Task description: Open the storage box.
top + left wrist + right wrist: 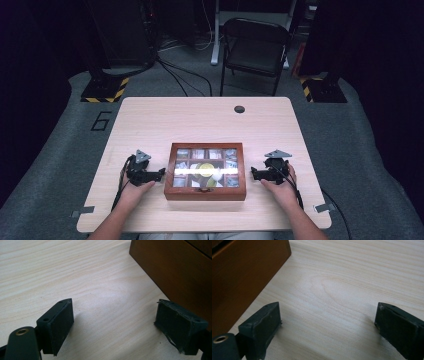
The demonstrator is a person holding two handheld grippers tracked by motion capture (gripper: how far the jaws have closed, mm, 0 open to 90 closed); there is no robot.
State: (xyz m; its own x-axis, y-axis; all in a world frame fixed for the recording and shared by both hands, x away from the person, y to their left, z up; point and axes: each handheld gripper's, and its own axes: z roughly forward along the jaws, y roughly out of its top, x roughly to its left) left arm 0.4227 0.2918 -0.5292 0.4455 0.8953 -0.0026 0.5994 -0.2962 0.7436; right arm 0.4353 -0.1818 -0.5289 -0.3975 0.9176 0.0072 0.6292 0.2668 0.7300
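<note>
A brown wooden box (205,194) with a glass lid sits at the table's near middle; small packets lie in its compartments and a bright light streak crosses the glass. My left gripper (161,172) rests on the table just left of the box, jaws wide apart with bare wood between them (113,323). The box's side wall (175,272) stands beside one left jaw. My right gripper (253,174) lies just right of the box, also open over bare table (328,325), with the box's wall (242,272) at its left.
The light wooden table (210,120) has a round cable hole (239,109) at the far middle. A black folding chair (255,47) stands beyond the far edge. Two weighted stand bases (105,90) flank the table's far corners. Cables run over the floor.
</note>
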